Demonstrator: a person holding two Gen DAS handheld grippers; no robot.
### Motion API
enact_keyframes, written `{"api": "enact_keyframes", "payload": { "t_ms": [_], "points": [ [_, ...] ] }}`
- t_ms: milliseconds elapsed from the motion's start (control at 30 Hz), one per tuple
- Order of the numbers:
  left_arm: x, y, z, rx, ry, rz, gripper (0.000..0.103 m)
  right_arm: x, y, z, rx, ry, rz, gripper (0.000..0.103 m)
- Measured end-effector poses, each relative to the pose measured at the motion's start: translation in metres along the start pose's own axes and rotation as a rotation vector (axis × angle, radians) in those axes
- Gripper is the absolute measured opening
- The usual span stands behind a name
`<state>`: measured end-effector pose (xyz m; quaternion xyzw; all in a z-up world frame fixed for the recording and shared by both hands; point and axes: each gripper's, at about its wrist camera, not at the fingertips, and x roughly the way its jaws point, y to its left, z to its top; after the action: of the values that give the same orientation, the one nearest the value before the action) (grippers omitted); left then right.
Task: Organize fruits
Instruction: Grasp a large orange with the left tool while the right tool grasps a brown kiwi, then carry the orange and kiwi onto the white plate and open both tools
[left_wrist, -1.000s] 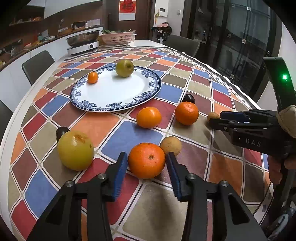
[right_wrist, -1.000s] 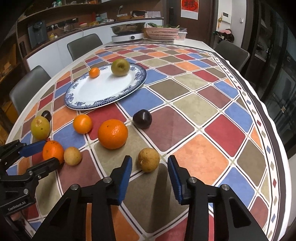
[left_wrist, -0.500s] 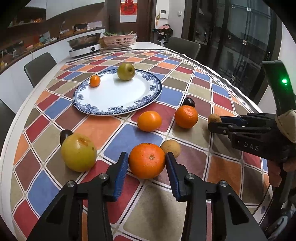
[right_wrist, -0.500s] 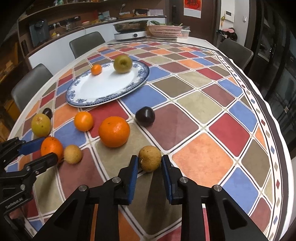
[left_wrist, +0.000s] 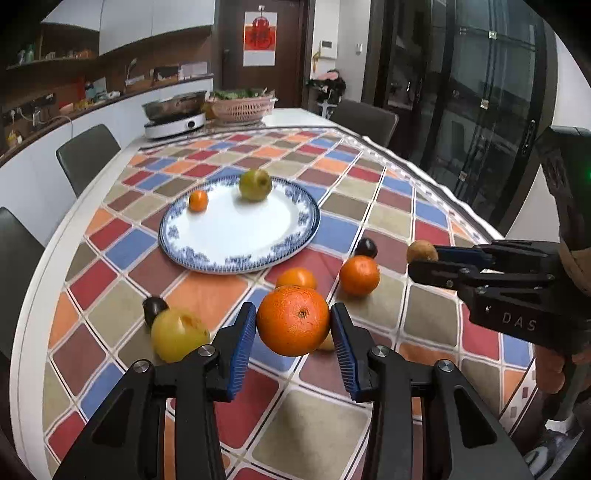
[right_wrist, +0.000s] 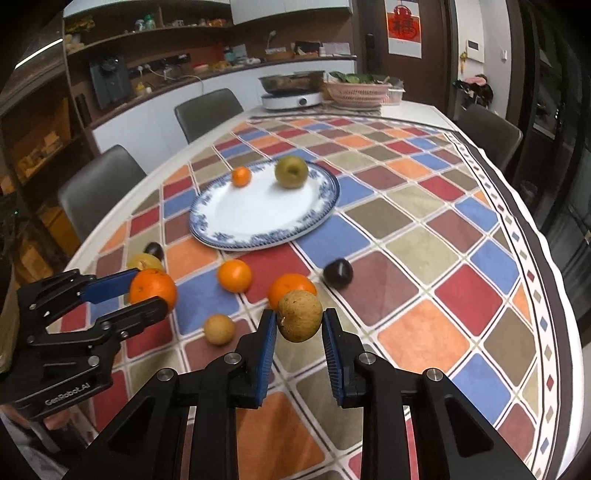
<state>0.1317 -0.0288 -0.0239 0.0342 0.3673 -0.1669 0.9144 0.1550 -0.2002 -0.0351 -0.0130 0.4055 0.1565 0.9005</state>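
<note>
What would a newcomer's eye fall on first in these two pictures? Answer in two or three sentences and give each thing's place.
First, the big orange clamped in the left gripper, raised above the checkered tablecloth, and the brown fruit pinched in the right gripper. Next, the blue-rimmed plate in the middle of the table, carrying a green fruit and a small orange near its far edge.

Brown fruit (right_wrist: 299, 320) in right gripper (right_wrist: 299, 341)
</note>
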Motion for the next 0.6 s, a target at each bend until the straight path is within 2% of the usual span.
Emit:
{"api": "enact_keyframes", "payload": {
  "t_ms": [367, 600],
  "points": [
    [-0.009, 0.01, 0.04, 0.011, -0.064, 0.013, 0.041, -0.011, 0.011, 0.038, -0.049, -0.075, 0.054, 0.027],
    [0.0, 0.023, 0.068, 0.035, -0.071, 0.021, 0.041, -0.002, 0.015, 0.067, -0.083, -0.087, 0.08, 0.027]
  ]
}}
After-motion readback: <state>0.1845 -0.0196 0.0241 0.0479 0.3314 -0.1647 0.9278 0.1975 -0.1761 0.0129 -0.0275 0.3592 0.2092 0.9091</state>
